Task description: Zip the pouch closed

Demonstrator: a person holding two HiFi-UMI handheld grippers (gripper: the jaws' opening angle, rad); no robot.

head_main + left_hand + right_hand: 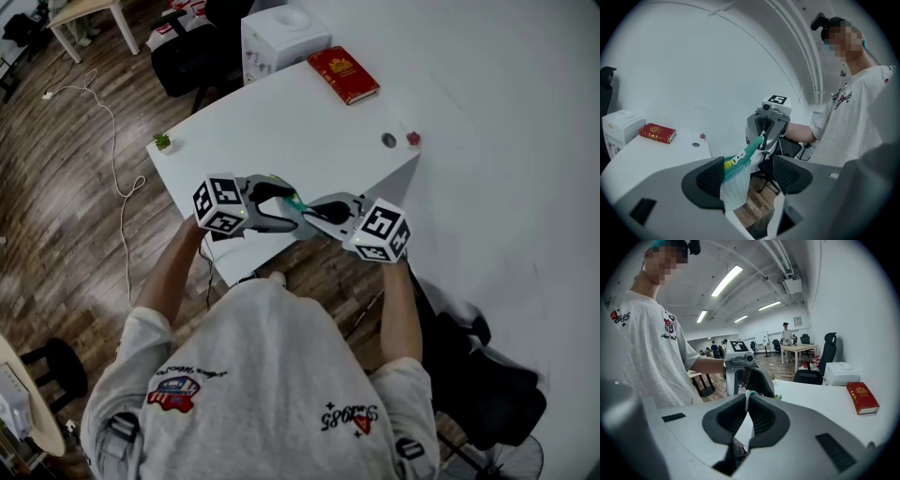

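Where the pouch (733, 187) hangs in the air, its teal zipper (752, 147) runs from the left hand-held gripper (748, 162) across to the right hand-held gripper (748, 398). The right jaws are clenched on the pouch edge. The left jaws stand released, with the fabric against one pad only. Beyond both grippers lies the worktop (281, 122), carrying a red book (343, 74).

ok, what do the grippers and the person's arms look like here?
Both the left gripper and right gripper have light grey moulded bodies with black textured pads, each carrying a white cube printed with black square markers. No cables visible. The person wears a light grey short-sleeved T-shirt with small printed graphics.
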